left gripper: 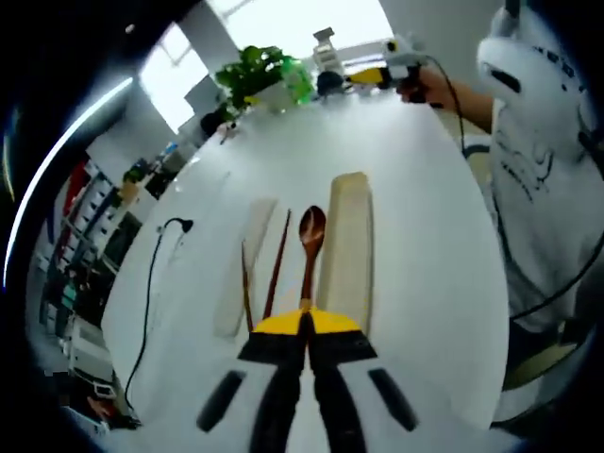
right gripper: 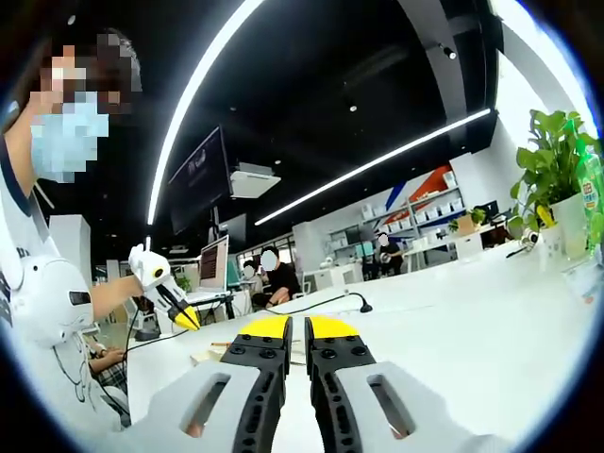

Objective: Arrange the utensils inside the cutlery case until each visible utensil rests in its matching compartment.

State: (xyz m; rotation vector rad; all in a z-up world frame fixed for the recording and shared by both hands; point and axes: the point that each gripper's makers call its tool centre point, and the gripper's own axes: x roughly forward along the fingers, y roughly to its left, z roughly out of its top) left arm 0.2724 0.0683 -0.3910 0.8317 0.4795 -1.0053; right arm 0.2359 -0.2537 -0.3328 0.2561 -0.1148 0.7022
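The left gripper [left gripper: 307, 326] is clamping its fingers on the wooden spoon [left gripper: 310, 247] handle, over the white desk [left gripper: 415, 208] beside the chopsticks [left gripper: 262, 274] and cutlery case [left gripper: 347, 250]. The right gripper [right gripper: 295, 330] is hovering, fingers together.

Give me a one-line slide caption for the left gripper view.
Left gripper, jaws closed, at the handle of a wooden spoon lying between chopsticks and an open cutlery case on a white table.
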